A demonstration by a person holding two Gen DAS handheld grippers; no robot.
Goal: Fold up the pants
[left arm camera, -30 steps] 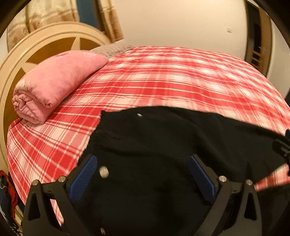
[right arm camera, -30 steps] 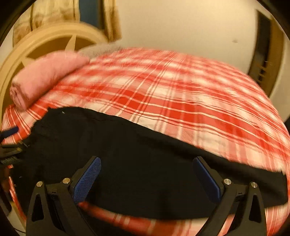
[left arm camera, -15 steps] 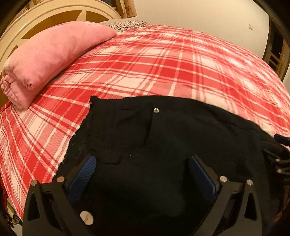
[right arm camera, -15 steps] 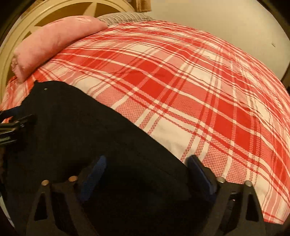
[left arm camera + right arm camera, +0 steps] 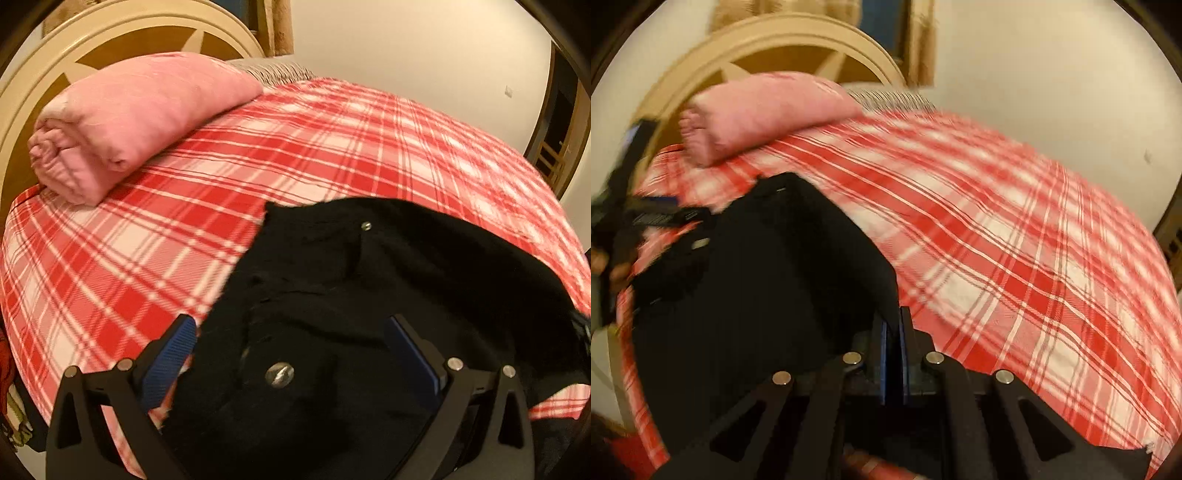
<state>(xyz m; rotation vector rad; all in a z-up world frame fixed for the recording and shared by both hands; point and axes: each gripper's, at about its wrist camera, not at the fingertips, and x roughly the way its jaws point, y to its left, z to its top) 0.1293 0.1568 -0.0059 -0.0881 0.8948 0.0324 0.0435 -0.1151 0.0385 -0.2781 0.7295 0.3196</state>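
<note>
Pants (image 5: 388, 295), black, lie bunched on red-and-white plaid bedspread (image 5: 332, 147), near the bed's front edge; same pants (image 5: 757, 277) in right wrist view, spread to the left of the gripper, bedspread (image 5: 1015, 240) running off to the right. Small metal rivet (image 5: 366, 225) visible near the far edge of the fabric, larger metal button (image 5: 279, 374) close to the camera between the fingers.

Left gripper (image 5: 291, 354): jaws spread wide, blue pads on both fingers (image 5: 168, 360) visible, black fabric lying between and under them. Left finger sits over the plaid at the pants' edge, right one over the pants. Not clamping anything. Left gripper (image 5: 653, 218) also seen at left of the right wrist view, blurred, at the pants' far-left edge.

Right gripper (image 5: 894, 347): pads pressed together with only a thin sliver between, pinching an edge of the black fabric, which rises to a peak at the fingertips. Cloth drapes down and left from that pinch. Frame is motion-blurred.

Rolled pink blanket (image 5: 129, 122) at the head of the bed, well apart from the pants, against a cream round headboard (image 5: 110, 33). Grey striped pillow (image 5: 277, 70) just behind the blanket. Plain wall (image 5: 406, 48) behind.
</note>
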